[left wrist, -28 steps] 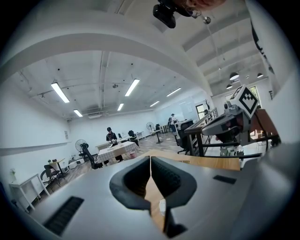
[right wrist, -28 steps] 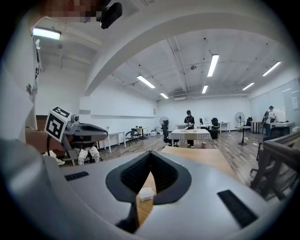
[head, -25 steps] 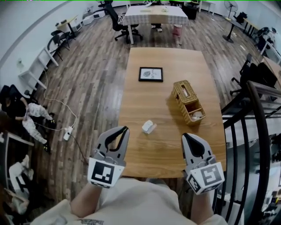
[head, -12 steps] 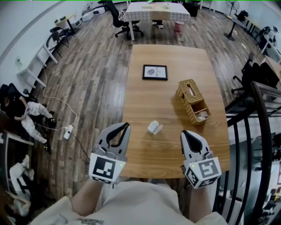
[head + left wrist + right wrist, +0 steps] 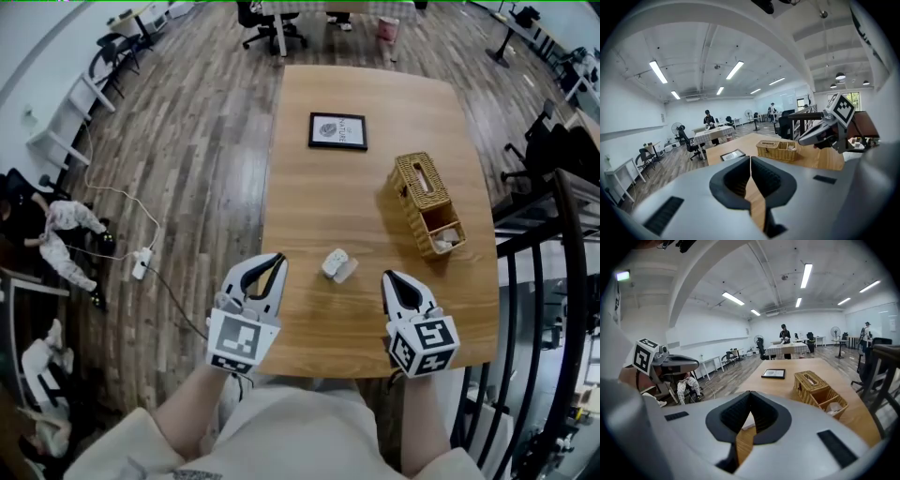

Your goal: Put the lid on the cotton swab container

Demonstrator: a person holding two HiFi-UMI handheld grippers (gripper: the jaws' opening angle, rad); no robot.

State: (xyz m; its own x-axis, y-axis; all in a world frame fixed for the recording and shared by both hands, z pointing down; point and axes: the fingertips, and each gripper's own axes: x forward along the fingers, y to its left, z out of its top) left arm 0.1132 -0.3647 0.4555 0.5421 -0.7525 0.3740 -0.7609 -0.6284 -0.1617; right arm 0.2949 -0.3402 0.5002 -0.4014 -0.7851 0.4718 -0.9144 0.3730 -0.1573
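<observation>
A small white cotton swab container (image 5: 332, 262) lies on the wooden table (image 5: 319, 202) near its front edge, with a pale lid-like piece (image 5: 346, 273) right beside it. My left gripper (image 5: 277, 260) hovers just left of the container, jaws shut and empty (image 5: 750, 158). On the container's right, my right gripper (image 5: 386, 277) is also shut with nothing held (image 5: 750, 393). A white patch (image 5: 748, 421) shows through the gap behind the right jaws; I cannot tell whether it is the container.
A wicker basket (image 5: 428, 204) with two compartments stands at the right of the table, and a black picture frame (image 5: 337, 131) lies at the far middle. A black railing (image 5: 562, 281) runs along the right. Office chairs and tables stand further back.
Both grippers have moved forward over the table's front edge and now flank the container. Their jaws stayed shut. The container has not moved.
</observation>
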